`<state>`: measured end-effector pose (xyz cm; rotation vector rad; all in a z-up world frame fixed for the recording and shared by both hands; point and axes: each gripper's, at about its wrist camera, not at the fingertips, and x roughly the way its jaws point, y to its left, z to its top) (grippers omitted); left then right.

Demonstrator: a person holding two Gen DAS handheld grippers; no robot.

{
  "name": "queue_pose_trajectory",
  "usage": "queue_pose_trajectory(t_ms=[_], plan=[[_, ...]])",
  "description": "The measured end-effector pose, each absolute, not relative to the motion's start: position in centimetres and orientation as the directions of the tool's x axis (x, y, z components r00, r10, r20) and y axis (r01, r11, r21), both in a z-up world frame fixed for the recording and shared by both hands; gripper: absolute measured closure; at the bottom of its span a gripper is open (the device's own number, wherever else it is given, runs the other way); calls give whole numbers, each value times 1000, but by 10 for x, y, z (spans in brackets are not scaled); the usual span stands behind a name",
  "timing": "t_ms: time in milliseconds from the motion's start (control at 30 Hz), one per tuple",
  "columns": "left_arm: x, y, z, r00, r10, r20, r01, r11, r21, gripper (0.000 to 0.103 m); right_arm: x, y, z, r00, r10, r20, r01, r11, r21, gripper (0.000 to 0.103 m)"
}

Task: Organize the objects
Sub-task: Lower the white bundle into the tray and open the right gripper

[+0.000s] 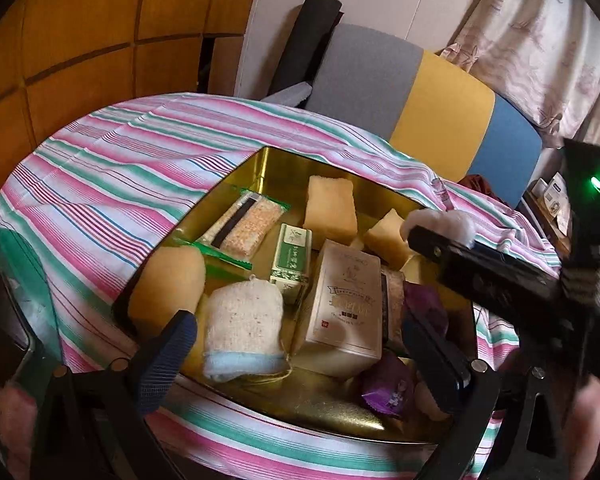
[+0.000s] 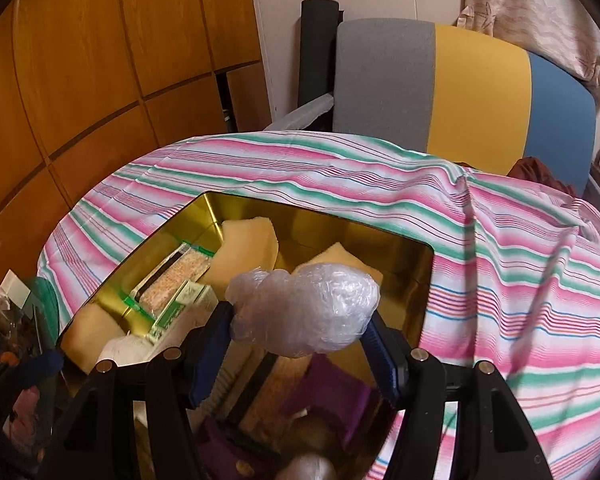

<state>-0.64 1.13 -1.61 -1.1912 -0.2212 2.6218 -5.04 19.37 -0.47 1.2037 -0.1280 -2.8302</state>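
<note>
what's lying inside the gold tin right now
Inside the gold tin: yellow sponges, a snack bar, a green box, a beige box, a knitted pouch, purple packets. Anything beneath them is hidden.

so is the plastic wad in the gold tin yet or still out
Out. The right tongs grip the plastic wad, held above the gold tin, not resting inside.

Both my wrist cams tilt down, close over the gold tray [image 1: 332, 412] [image 2: 400, 256]; left sits left of right. Shared: tray, striped cloth [image 1: 112, 168] [image 2: 520, 280], chair [image 1: 440, 108] [image 2: 476, 96].
</note>
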Motion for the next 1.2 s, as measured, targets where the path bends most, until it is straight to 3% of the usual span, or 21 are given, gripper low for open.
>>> queue_pose_trajectory(t_ms=[500,933,1200], plan=[[1,-1,-11,-690,180,-701,-88,-982,-166,0,-99,191,-27,-612,-83,-787,-9,-994,112,38],[6,0,-4,-722,140,-678,-62,-988,-138,0,-88,213,0,-697,-22,-717,-64,-994,93,33],[5,5,-5,-716,124,-687,-46,-990,-131,0,-74,224,4,-676,-4,-737,-104,-989,101,33]])
